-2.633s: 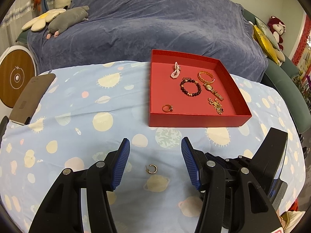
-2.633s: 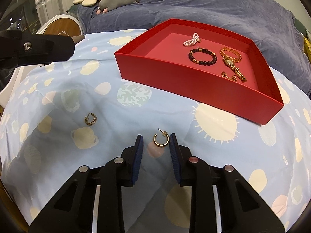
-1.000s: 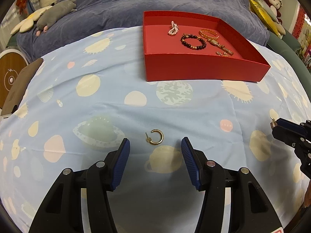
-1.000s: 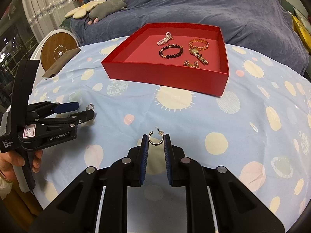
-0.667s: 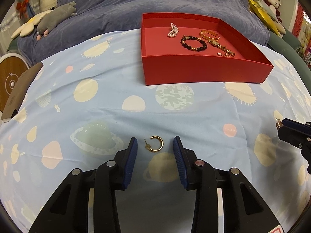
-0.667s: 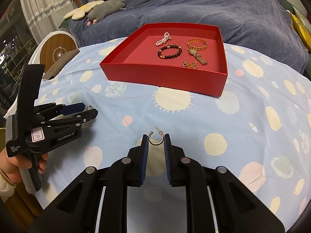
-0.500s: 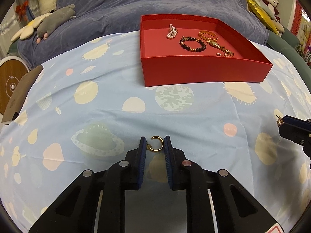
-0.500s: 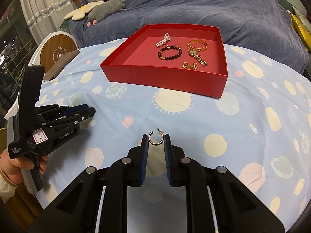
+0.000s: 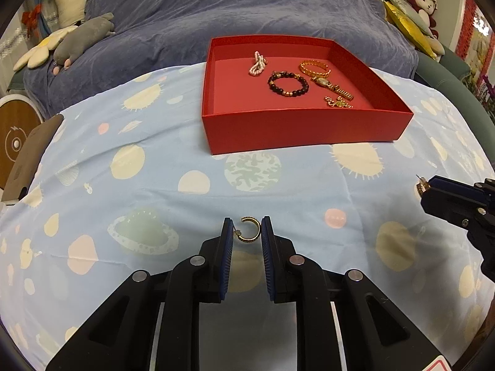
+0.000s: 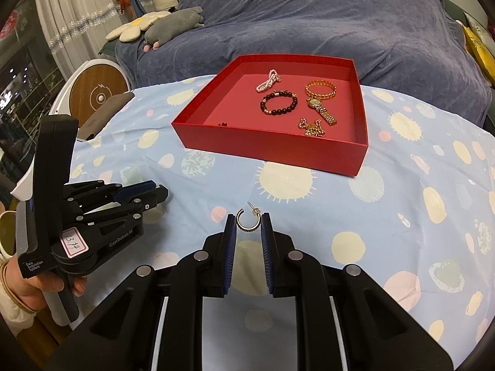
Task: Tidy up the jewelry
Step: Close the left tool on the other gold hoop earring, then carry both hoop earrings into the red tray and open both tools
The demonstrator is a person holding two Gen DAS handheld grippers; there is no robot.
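Observation:
A red tray (image 9: 303,131) (image 10: 269,147) sits on the blue patterned tablecloth and holds a pink bead strand, a dark bead bracelet (image 9: 288,84), a gold bangle, a gold watch and a gold chain. My left gripper (image 9: 246,232) is shut on a gold hoop earring (image 9: 247,230) and holds it above the cloth. My right gripper (image 10: 248,221) is shut on a second gold hoop earring (image 10: 247,220). Each gripper also shows in the other's view: the right one (image 9: 428,190) at the right edge, the left one (image 10: 161,196) at the left.
A bed with a dark blue cover (image 9: 247,9) stands behind the table, with plush toys (image 9: 80,40) on it. A round wood-faced device (image 10: 99,95) and a grey-brown case (image 10: 103,114) are at the table's left edge. The person's hand (image 10: 37,281) holds the left gripper.
My left gripper has closed on the hoop earring that lay on the cloth and lifted it. My right gripper has stayed shut on its earring and risen a little.

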